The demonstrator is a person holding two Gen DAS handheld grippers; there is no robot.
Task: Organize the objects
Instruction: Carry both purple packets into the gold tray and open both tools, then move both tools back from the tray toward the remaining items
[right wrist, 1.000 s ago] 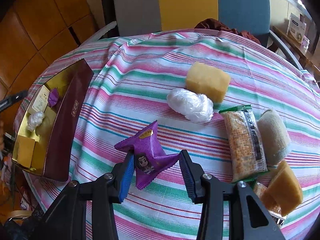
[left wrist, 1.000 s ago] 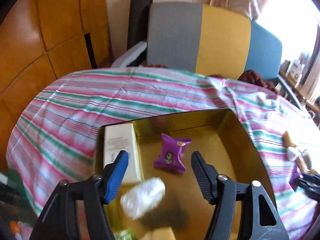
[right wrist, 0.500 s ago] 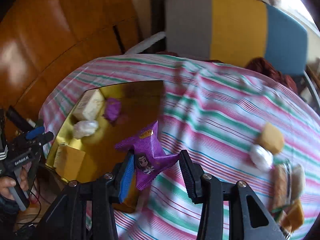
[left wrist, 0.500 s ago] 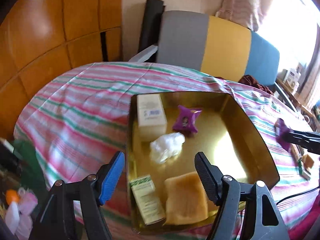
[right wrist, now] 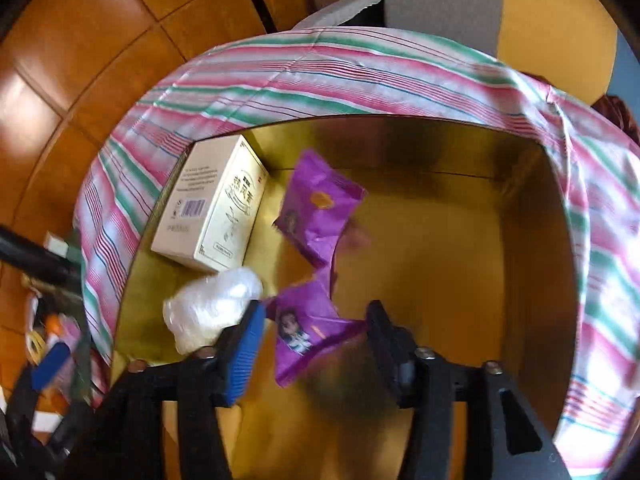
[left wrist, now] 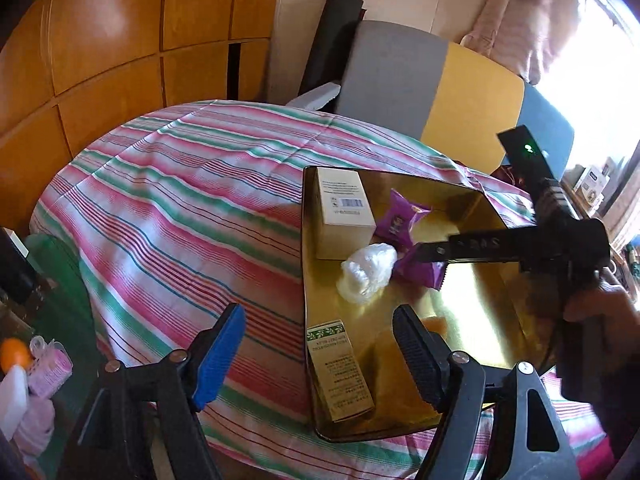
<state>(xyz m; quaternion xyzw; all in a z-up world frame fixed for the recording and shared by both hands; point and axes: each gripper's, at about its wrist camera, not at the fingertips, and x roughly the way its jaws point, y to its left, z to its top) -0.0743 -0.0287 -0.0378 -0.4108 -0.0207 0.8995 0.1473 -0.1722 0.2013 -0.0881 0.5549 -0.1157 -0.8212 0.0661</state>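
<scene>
The right tool (right wrist: 314,350) is just opening, its jaws releasing the purple packet (right wrist: 308,330) lying between them inside the gold box (right wrist: 460,240). The left tool (left wrist: 320,354) is hanging open, empty, and widening.

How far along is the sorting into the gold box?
Done: a cream carton, one purple packet, a white plastic bundle and a green-labelled box lie in the gold box. In hand: the right hand-held gripper has just been opening; a second purple packet sits loose between its jaws. What remains outside the box is out of view.
</scene>
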